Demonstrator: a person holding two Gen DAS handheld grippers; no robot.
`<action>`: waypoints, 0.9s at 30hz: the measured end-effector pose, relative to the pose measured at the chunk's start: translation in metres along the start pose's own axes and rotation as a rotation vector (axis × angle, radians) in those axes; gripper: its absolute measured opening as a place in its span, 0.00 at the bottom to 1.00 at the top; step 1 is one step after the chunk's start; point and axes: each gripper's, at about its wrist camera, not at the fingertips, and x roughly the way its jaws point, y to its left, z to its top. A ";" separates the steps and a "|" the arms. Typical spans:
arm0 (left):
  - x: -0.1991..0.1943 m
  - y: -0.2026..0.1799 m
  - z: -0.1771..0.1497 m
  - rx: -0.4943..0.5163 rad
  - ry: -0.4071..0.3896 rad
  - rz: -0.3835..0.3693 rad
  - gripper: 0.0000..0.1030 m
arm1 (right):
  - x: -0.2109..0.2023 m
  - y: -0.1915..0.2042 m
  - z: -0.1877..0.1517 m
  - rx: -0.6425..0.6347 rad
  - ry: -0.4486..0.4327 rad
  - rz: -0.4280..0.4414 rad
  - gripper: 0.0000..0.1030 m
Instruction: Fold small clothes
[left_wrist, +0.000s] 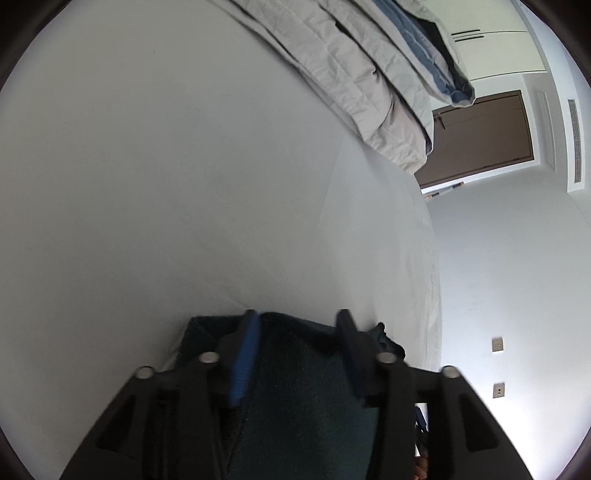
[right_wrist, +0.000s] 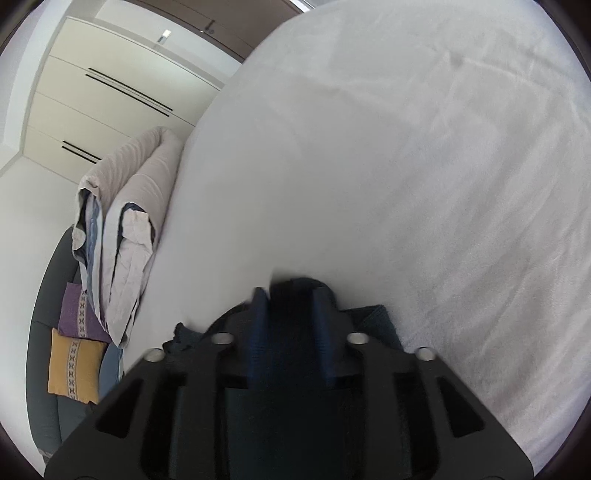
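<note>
Dark green cloth lies on bed, directly under both your grippers. Left gripper parted, cloth between jaws, unpinched. Right gripper narrower, grip unclear; neither nearer.
</note>
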 end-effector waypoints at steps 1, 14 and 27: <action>-0.006 -0.002 0.000 0.004 -0.017 0.008 0.57 | -0.009 0.001 -0.002 -0.002 -0.019 -0.022 0.58; -0.008 -0.074 -0.101 0.473 -0.048 0.203 0.57 | -0.021 0.096 -0.100 -0.441 0.133 0.041 0.62; 0.006 -0.055 -0.130 0.598 -0.047 0.376 0.47 | -0.021 0.009 -0.074 -0.143 -0.007 -0.041 0.26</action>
